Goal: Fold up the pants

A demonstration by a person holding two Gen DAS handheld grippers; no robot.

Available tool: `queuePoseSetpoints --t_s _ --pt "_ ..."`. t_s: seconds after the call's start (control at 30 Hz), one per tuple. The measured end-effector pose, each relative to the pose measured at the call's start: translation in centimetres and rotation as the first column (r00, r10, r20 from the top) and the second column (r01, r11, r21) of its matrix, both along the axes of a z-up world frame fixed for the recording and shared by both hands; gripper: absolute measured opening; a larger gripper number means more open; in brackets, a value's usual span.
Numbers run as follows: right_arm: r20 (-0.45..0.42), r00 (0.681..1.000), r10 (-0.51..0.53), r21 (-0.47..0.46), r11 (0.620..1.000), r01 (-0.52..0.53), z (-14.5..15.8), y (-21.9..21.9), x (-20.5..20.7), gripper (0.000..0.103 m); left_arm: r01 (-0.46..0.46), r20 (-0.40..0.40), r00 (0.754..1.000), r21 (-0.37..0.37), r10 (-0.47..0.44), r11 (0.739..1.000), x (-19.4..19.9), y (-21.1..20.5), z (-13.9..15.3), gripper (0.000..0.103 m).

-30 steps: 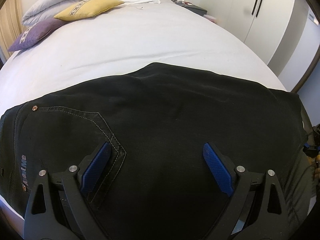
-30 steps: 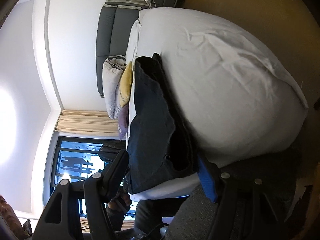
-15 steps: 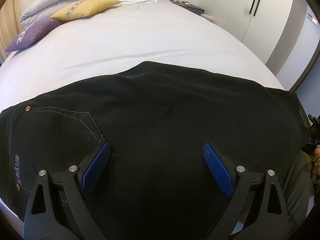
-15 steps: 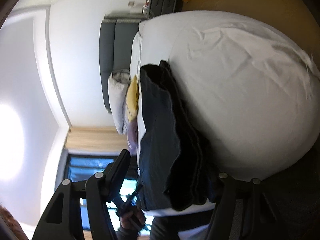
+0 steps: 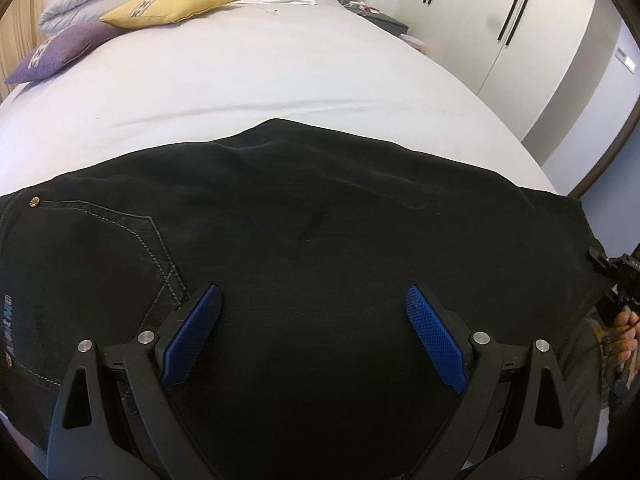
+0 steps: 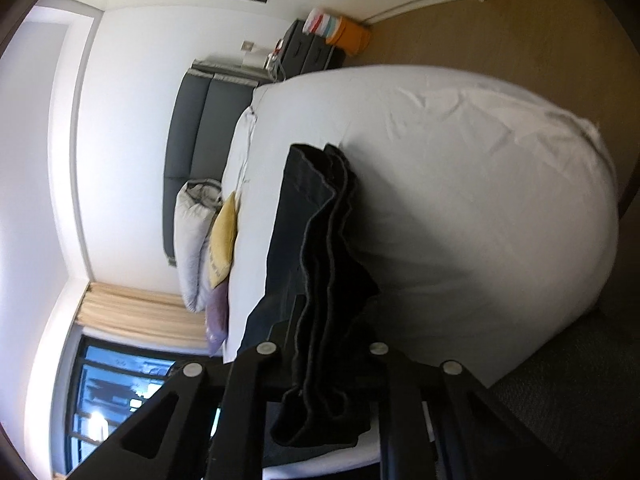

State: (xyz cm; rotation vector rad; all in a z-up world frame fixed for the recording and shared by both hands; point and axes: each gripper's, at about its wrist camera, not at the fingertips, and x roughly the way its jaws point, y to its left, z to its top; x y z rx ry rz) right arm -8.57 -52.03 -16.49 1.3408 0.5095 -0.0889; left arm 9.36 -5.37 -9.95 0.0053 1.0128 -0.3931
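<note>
Right claw (image 6: pixel 324 344) has risen, closing on pants (image 6: pixel 320 280), pads hidden; left claw (image 5: pixel 314 320) released.

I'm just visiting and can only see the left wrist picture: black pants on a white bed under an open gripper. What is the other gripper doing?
Observer: The right gripper has its jaws closing, with the end of the pants between them.
Visitor: One layer of cloth or several?
Observer: Several. The right wrist view shows stacked folded edges running side by side.
Visitor: Anything on the floor?
Observer: An orange bin stands beside the dark nightstand.
</note>
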Motion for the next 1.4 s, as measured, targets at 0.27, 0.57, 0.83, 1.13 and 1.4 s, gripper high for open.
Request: queuePoseSetpoints --t_s 0.27,0.57,0.83,1.13,1.4 --pt "-0.106 0.994 -0.021 -0.273 0.962 -0.009 6.1 3.3 3.6 0.014 -0.024 -0.018 1.000 -0.091 0.022 0.996 0.8 1.8 0.1 0.095" --pt "-0.263 0.926 0.271 -0.676 0.633 -0.377 13.6 19.1 15.4 0.014 -0.132 -0.064 0.991 -0.287 0.119 0.949 1.4 6.7 1.3 0.095" --pt "-0.395 0.807 0.439 -0.645 0.493 -0.584 9.1 28.5 21.3 0.014 -0.206 -0.219 0.970 -0.527 0.102 0.824 3.3 9.5 0.4 0.095" --pt "-0.421 0.815 0.399 -0.745 0.361 -0.561 10.2 30.0 19.9 0.014 -0.093 -0.319 0.941 -0.564 -0.113 0.821 7.6 1.6 1.4 0.097" --pt "-0.445 0.809 0.384 -0.795 0.247 -0.554 10.0 31.5 18.8 0.014 0.038 -0.337 0.917 -0.462 -0.215 0.886 10.1 -4.4 1.4 0.088"
